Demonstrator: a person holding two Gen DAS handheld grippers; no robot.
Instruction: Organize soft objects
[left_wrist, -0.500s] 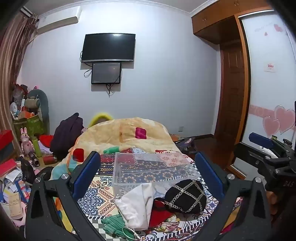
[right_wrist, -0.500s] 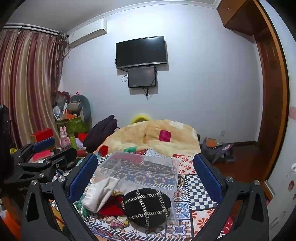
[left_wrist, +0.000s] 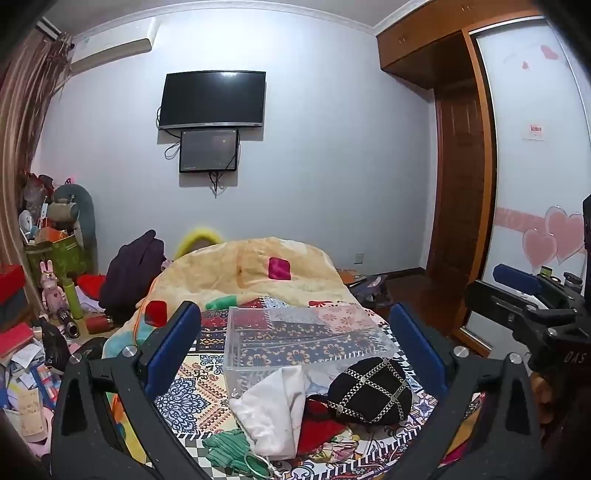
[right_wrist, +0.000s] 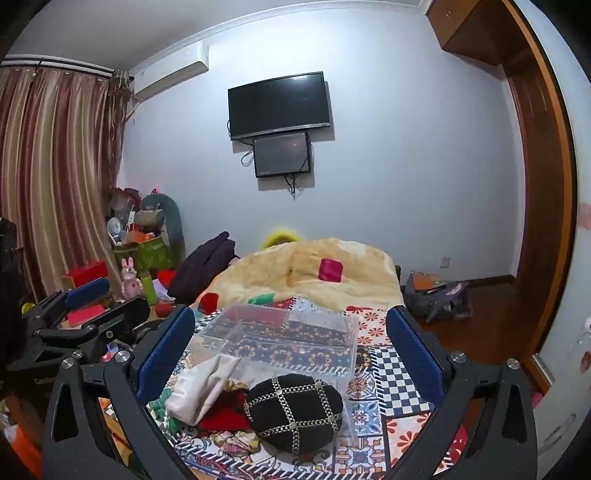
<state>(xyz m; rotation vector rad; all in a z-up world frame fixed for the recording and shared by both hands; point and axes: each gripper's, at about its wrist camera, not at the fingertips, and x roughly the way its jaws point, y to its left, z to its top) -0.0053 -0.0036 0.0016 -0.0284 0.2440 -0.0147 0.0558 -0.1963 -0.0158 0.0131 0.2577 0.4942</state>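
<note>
Bedroom wall and patterned bedspread (left_wrist: 192, 398) sit as they did half a second ago, both claws, left (left_wrist: 295, 339) and right (right_wrist: 291, 339), still wide apart and empty above the clear box (left_wrist: 306, 336), so the clothes pile (left_wrist: 273, 410) and black cap (right_wrist: 295, 410) remain untouched.

The white cloth (left_wrist: 271, 413) hides part of the red fabric (left_wrist: 319, 424) beneath it. The green knit item (left_wrist: 225, 448) runs behind the left gripper (left_wrist: 295, 345) frame. The black studded cushion (right_wrist: 293, 410) covers the clear box's (right_wrist: 280, 332) near wall.
</note>
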